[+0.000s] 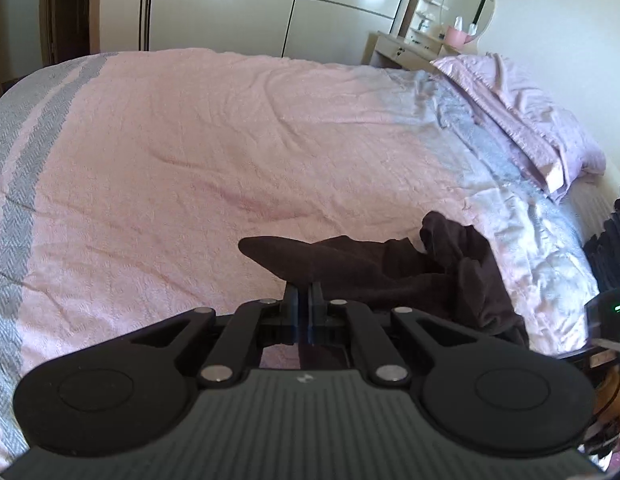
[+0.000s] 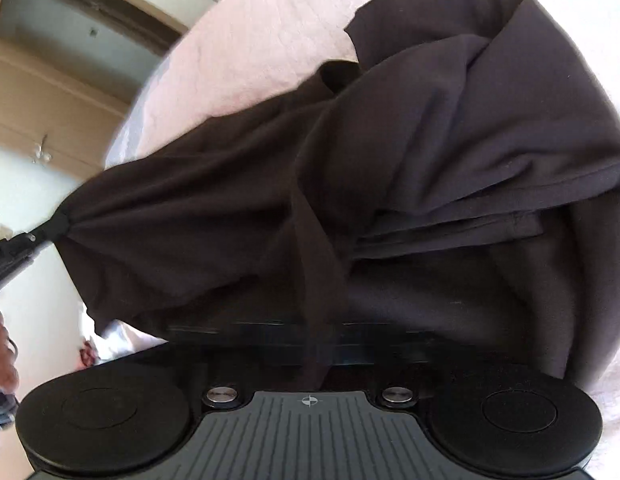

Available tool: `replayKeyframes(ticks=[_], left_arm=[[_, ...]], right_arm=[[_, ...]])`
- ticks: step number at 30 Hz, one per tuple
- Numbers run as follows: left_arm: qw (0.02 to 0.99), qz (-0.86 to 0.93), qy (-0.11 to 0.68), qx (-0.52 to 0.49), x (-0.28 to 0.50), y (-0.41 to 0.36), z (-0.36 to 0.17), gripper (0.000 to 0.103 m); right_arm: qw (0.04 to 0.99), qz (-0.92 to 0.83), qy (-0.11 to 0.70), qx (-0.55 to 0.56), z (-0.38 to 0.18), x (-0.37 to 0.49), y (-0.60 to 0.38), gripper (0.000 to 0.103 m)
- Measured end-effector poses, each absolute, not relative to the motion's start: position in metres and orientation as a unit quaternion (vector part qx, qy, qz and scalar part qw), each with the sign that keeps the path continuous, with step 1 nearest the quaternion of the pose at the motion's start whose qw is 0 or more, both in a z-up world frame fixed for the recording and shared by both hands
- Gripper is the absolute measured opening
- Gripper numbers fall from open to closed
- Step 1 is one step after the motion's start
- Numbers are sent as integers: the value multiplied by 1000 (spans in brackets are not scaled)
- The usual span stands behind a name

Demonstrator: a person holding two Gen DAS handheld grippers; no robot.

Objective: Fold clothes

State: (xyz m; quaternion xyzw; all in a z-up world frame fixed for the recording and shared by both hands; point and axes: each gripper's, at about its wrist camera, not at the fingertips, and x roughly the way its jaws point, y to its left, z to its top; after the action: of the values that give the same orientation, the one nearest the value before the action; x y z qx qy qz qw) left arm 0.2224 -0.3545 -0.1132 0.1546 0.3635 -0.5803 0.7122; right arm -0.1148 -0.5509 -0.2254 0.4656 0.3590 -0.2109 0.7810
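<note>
A dark brown garment (image 1: 390, 268) lies bunched on the pink bedspread (image 1: 190, 152), near the bed's close edge. My left gripper (image 1: 304, 286) is shut on one corner of it, and the cloth rises in a point above the pads. In the right wrist view the same garment (image 2: 430, 160) stretches from the left gripper (image 2: 46, 232) at the left edge across to my right gripper (image 2: 312, 352). The cloth drapes over the right fingers and hides them. A taut fold runs down into the middle of that gripper.
A lilac pillow (image 1: 522, 120) lies at the head of the bed on the right. Behind it stand a dressing table (image 1: 402, 46) with a round mirror (image 1: 466, 4) and a white wardrobe (image 1: 270, 12). A person's hand (image 2: 0, 352) shows at the left edge.
</note>
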Motion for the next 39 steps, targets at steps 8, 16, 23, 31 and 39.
replayKeyframes(ticks=[8, 16, 23, 31, 39], left_arm=[[758, -574, 283, 125, 269, -376, -35, 2], [807, -440, 311, 242, 279, -424, -81, 9], [752, -486, 379, 233, 220, -364, -127, 42], [602, -573, 469, 300, 146, -307, -232, 54], [584, -587, 473, 302, 131, -304, -252, 9]], right_arm=[[791, -370, 411, 263, -68, -283, -597, 1], [685, -561, 424, 193, -19, -405, -670, 2], [722, -502, 430, 205, -76, -380, -618, 65], [779, -242, 433, 385, -183, -291, -500, 65], [738, -177, 385, 526, -262, -231, -431, 66]])
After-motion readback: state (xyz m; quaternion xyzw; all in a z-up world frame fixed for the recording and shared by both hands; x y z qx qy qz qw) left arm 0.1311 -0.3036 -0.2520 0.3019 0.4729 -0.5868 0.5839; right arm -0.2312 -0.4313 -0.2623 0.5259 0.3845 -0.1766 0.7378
